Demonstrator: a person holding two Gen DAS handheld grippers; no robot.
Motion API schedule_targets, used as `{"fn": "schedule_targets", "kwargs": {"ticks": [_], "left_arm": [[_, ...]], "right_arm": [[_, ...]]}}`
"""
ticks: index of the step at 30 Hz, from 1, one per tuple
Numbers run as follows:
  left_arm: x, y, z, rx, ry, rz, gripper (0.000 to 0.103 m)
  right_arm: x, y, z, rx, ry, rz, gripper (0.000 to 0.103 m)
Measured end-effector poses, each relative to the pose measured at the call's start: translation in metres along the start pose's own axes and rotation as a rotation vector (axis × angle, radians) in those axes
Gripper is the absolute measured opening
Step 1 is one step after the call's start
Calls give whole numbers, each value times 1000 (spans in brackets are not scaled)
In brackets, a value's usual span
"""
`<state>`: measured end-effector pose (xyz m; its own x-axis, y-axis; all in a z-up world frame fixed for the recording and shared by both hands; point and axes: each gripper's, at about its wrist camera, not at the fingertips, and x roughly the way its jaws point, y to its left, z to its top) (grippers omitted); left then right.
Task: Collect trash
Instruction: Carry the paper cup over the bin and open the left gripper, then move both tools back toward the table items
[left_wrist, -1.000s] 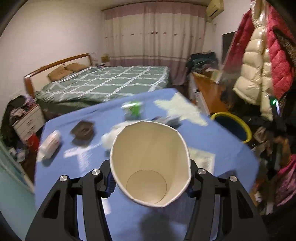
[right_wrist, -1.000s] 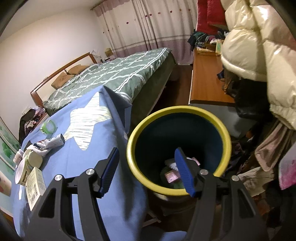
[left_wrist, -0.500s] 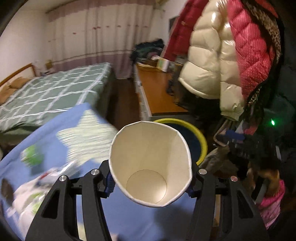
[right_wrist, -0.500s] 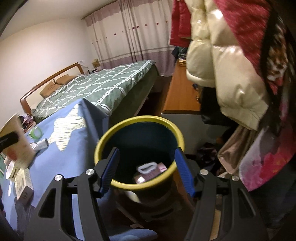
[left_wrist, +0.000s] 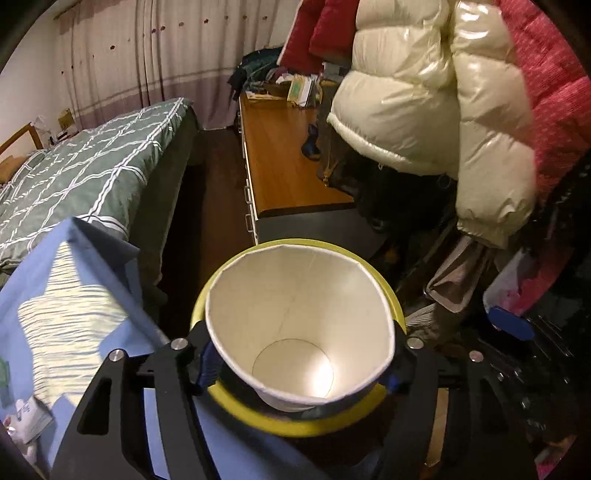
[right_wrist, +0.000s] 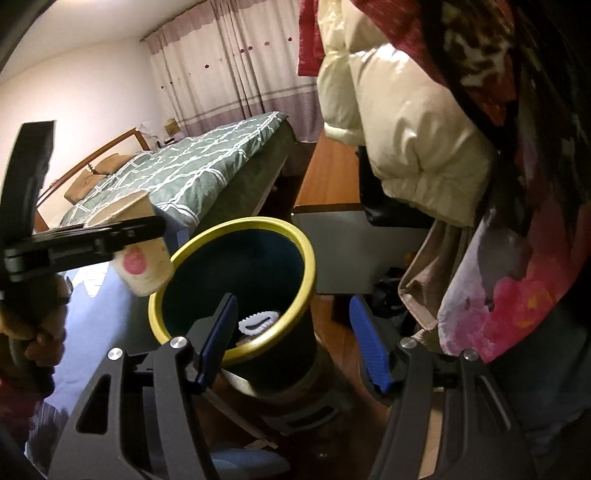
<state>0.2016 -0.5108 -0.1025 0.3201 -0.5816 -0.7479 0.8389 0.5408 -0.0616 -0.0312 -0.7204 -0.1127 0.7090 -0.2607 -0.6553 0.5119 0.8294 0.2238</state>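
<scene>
My left gripper (left_wrist: 301, 363), jaws opening, has the paper cup (left_wrist: 299, 325) between them over the yellow-rimmed bin (right_wrist: 236, 280); my right gripper (right_wrist: 295, 339) stands open, empty.

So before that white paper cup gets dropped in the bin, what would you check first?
1. White paper cup between the left gripper pads as its jaws are opening: ok.
2. Cup over the yellow-rimmed dark bin: cannot tell; the right wrist view shows it at the rim's edge.
3. Bin has room: ok, only a little trash at the bottom.
4. Right gripper empty and open: ok.
5. Cup empty inside: ok.
</scene>
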Motion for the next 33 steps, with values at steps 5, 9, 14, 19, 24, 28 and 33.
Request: {"fn": "schedule_targets", "kwargs": {"ticks": [5,9,14,19,24,28,33], "left_arm": [[17,-1,3,-22,32,12,80],[12,3,3,-43,27,6,88],[-25,6,-2,-56,-20,13,88],[-79,21,-22,-97,-86,35,90],[-144,49,-58,-157,-155,61,92],[-201,89,-96,-213,-206,139,93],[-274,157,-154,-317,-269,337,94]], "right_arm": [[5,-4,-2,3,14,2,61],[4,-4,-2,10,16,4,61],[3,2,-2,3,16,10,61],[5,16,-4,-24,27,29,62],[9,46,-6,-83,48,67,63],[11,76,-5,-134,57,101,63],[17,125,3,-193,77,171,63]]}}
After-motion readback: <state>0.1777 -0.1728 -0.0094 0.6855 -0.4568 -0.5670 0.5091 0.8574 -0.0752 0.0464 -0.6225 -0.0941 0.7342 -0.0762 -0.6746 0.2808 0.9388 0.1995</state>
